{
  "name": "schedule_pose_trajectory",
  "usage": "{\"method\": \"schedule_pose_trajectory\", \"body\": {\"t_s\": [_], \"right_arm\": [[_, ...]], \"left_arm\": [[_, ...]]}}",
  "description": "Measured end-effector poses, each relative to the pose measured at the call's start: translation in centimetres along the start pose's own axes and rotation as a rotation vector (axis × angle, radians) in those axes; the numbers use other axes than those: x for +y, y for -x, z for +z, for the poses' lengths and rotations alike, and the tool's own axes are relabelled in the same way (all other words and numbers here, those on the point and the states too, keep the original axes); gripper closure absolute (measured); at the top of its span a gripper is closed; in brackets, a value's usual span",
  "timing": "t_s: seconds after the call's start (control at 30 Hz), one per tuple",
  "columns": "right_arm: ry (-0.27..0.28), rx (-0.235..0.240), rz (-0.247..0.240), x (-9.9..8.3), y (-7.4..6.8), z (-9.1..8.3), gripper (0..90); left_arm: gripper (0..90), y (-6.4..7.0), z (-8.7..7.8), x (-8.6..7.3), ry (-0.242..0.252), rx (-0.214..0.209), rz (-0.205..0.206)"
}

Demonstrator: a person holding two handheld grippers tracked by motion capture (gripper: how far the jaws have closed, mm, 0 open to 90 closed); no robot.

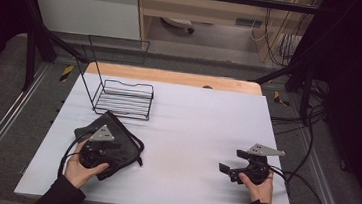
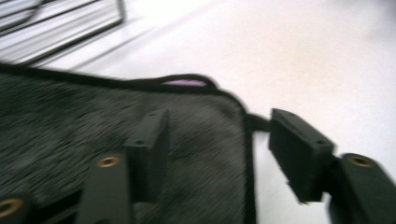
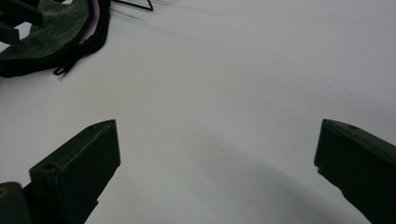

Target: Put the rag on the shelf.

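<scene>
The dark pouch (image 1: 114, 143) lies flat on the white table (image 1: 191, 133), just in front of the wire rack (image 1: 121, 99). The left gripper (image 2: 219, 154) hovers over the pouch's near corner with its jaws spread, one above the fabric, the other past the edge; whether either touches is hard to tell through the blur. The right gripper (image 1: 227, 171) sits well to the right of the pouch, jaws wide apart, holding nothing. Judging from this, the grasp is not yet made: the pouch is unlifted and everything after that remains.
</scene>
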State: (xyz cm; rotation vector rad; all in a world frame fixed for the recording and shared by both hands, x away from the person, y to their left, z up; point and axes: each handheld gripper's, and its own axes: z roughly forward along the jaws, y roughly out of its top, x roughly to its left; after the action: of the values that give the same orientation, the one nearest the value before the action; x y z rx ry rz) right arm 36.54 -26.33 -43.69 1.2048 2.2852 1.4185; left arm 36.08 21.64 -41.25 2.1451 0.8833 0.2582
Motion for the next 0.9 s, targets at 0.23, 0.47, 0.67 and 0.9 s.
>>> {"method": "schedule_pose_trajectory", "body": {"t_s": [0.23,0.47,0.67,0.9], "right_arm": [[0.000,0.003,-0.002,0.0,0.0,0.0,1.1],[-0.001,0.002,-0.003,0.0,0.0,0.0,1.3],[-0.001,0.002,-0.005,0.0,0.0,0.0,1.3],[0.000,0.003,-0.005,0.0,0.0,0.0,1.4]], "left_arm": [[54.3,1.6,3.5,1.5,-0.078,0.005,0.039],[69.5,1.4,4.5,1.3,-0.097,0.039,0.027],[84.9,1.1,4.5,1.1,-0.095,0.049,0.019],[88.9,1.0,4.1,1.2,-0.073,0.041,0.016]]}}
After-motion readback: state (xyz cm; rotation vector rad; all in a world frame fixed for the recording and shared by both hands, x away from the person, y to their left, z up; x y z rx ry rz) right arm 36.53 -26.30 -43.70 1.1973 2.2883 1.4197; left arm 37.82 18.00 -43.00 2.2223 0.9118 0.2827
